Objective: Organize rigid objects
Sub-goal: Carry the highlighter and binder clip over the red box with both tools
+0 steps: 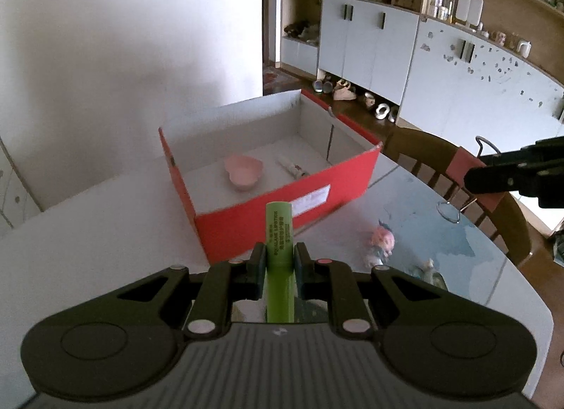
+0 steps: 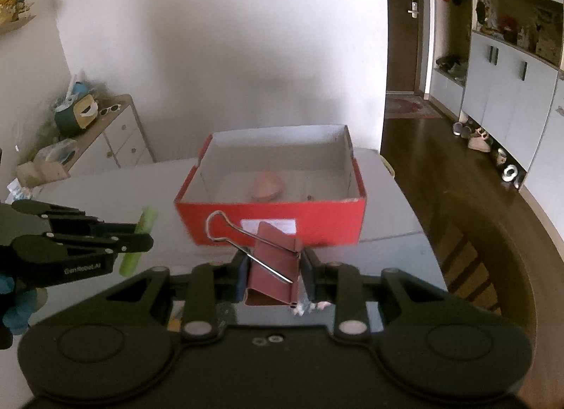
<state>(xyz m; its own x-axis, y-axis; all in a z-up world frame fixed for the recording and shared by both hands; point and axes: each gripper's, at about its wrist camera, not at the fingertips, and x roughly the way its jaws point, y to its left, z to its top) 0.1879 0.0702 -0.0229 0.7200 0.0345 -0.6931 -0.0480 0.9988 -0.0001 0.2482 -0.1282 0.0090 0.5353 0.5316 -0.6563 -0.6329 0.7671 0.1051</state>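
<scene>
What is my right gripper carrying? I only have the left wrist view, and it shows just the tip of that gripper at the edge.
Observer: The right gripper is shut on a pink binder clip, with its wire handles pointing toward the red box.
Operator: Is anything lying on the table right under that clip?
Observer: Something small and pale shows just below the clip, too blurred to name.
Operator: What stands left of the table, past my frame?
Observer: A low white drawer cabinet against the wall, with sunglasses on top.
Operator: And how does my green tube look from over there?
Observer: The left gripper holds the green lipstick tube at mid-length; both ends stick out.
</scene>
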